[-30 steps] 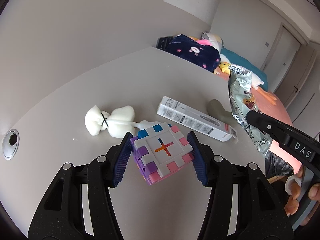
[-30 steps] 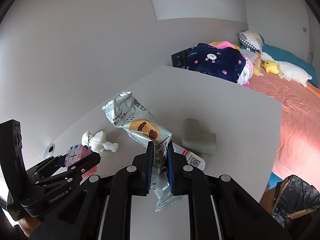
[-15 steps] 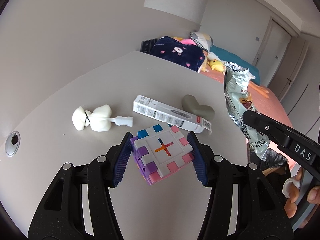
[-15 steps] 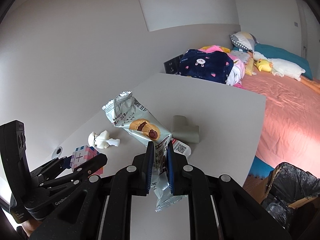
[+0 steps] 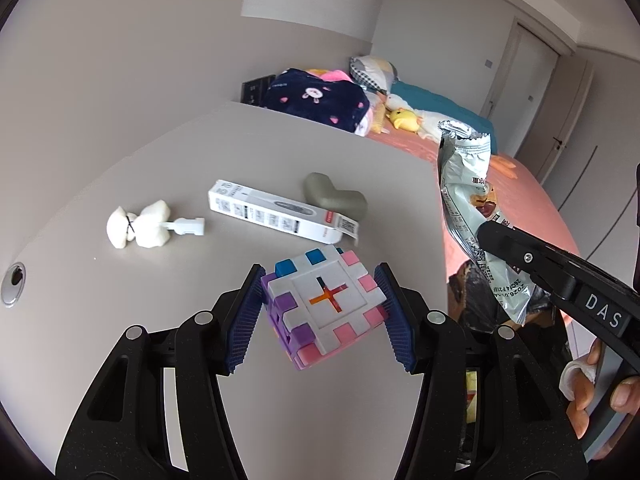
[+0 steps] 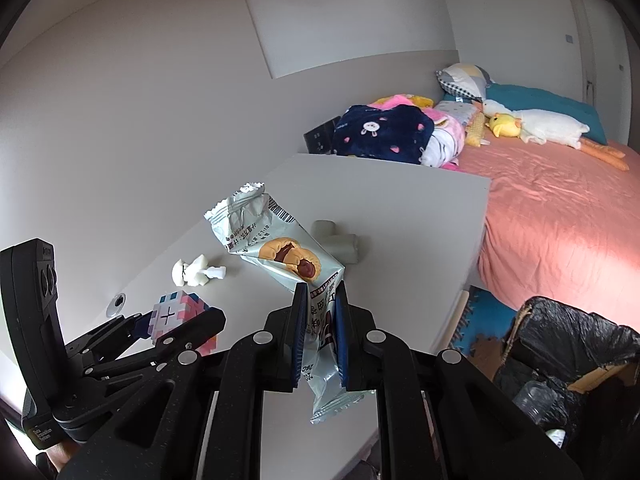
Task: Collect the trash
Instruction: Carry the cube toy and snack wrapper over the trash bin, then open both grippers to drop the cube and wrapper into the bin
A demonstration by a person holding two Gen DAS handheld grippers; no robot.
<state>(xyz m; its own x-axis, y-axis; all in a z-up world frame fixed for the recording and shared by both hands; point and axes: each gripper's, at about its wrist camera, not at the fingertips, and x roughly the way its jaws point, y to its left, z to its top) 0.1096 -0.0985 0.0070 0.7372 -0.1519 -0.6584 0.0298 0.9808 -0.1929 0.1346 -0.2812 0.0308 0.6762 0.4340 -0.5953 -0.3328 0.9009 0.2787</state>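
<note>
My left gripper (image 5: 320,312) is shut on a pink, purple and white puzzle cube (image 5: 326,306) and holds it above the grey table (image 5: 120,340). My right gripper (image 6: 318,334) is shut on a silver snack wrapper (image 6: 280,248), held upright above the table's right edge; the wrapper also shows in the left wrist view (image 5: 470,200). A bin lined with a black bag (image 6: 572,344) stands on the floor right of the table. The left gripper with the cube (image 6: 182,314) shows at the lower left of the right wrist view.
On the table lie a white carton (image 5: 280,216), a grey-green corner piece (image 5: 336,198) and a white soft toy (image 5: 140,228). A cable hole (image 5: 12,288) sits at the table's left. A bed with pink sheet (image 6: 560,208) and plush toys lies beyond.
Both grippers have drawn back and up from the table with their loads. The items on the table look farther away, and the bin has come into the right wrist view.
</note>
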